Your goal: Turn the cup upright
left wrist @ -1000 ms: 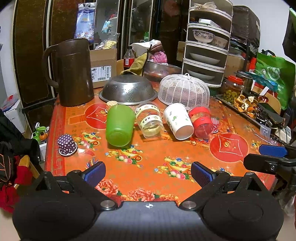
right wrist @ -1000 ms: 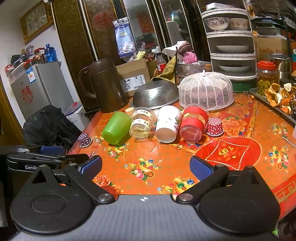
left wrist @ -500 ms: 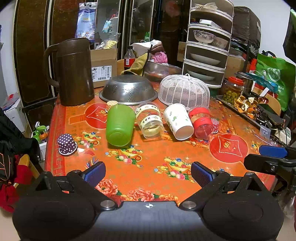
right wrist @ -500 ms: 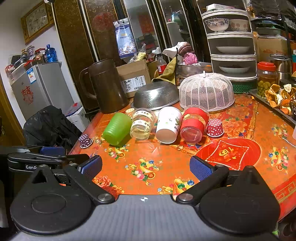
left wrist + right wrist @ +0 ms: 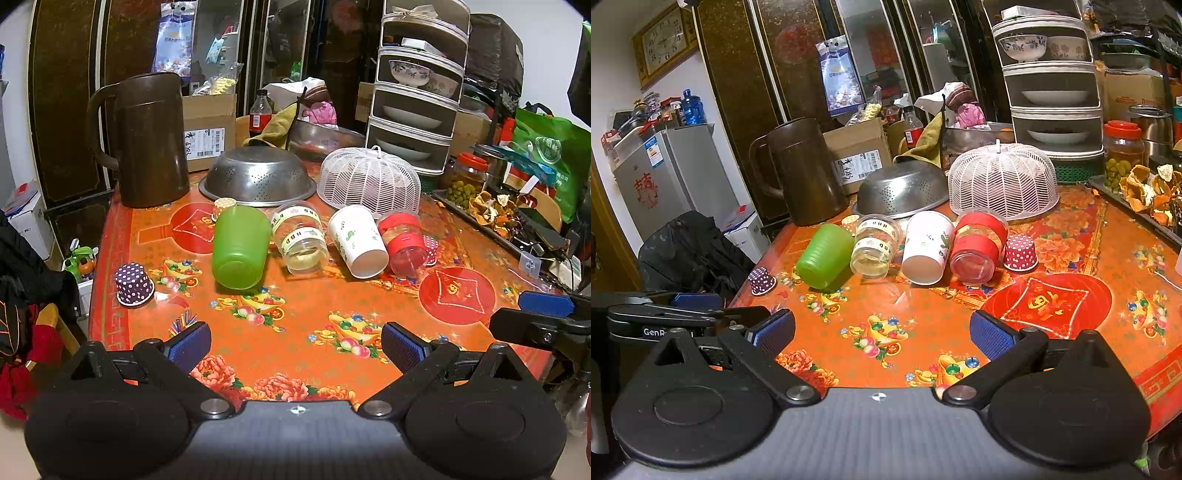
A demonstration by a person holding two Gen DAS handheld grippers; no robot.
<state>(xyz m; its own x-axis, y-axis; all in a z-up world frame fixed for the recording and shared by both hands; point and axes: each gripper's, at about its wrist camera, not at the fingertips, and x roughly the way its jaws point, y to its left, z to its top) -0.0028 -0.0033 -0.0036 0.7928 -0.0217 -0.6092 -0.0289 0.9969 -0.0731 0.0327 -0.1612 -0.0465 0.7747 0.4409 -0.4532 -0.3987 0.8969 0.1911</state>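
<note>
Four cups lie on their sides in a row on the orange tablecloth (image 5: 295, 317): a green plastic cup (image 5: 240, 246) (image 5: 824, 256), a clear cup with a yellow band (image 5: 301, 238) (image 5: 874, 244), a white paper cup (image 5: 357, 240) (image 5: 926, 247) and a clear cup with a red band (image 5: 403, 243) (image 5: 977, 246). My left gripper (image 5: 295, 345) is open and empty near the table's front edge, well short of the cups. My right gripper (image 5: 882, 332) is open and empty, also short of them.
Purple dotted (image 5: 133, 285) and red dotted (image 5: 1019, 253) paper cups stand upside down. Behind the row are a brown jug (image 5: 147, 140), an upturned steel colander (image 5: 258, 181), a white mesh food cover (image 5: 370, 181) and a stacked dish rack (image 5: 417, 92). A tray of peels (image 5: 1145, 192) lies right.
</note>
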